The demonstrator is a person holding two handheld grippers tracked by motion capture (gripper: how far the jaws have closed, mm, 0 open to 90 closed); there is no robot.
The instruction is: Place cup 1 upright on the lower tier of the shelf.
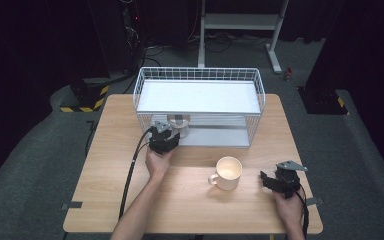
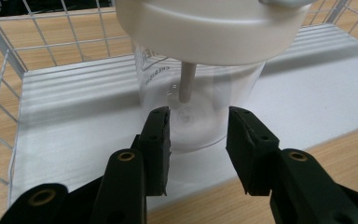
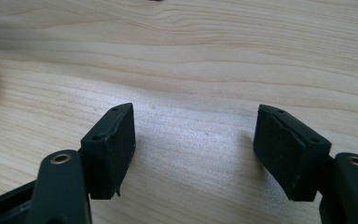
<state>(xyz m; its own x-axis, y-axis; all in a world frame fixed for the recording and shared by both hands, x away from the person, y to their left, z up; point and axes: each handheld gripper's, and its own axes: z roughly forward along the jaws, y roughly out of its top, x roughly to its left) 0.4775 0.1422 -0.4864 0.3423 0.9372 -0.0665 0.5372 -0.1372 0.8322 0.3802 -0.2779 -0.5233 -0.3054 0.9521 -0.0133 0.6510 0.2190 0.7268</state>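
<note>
- Grips the clear tumbler low on its body with the left hand-held gripper, one black pad pressed to each side near the base
- Keeps the jaws at a narrow set, with nothing but the tumbler between them
- Shows the tumbler upright on the white lower shelf of the wire basket, near the shelf's front left corner as seen in the high view
- Carries a wide white lid on top, with a pale straw hanging down inside the clear wall
- Reaches in from the basket's open front, left hand just outside it over the table
- Holds the right hand-held gripper wide apart and empty, low over bare wood at the table's near right
- Leaves a cream mug upright on the table between the two hands, handle towards the left, just beside the right hand-held gripper but apart from it
- Places the basket at the far middle of the table, upper shelf bare
</note>
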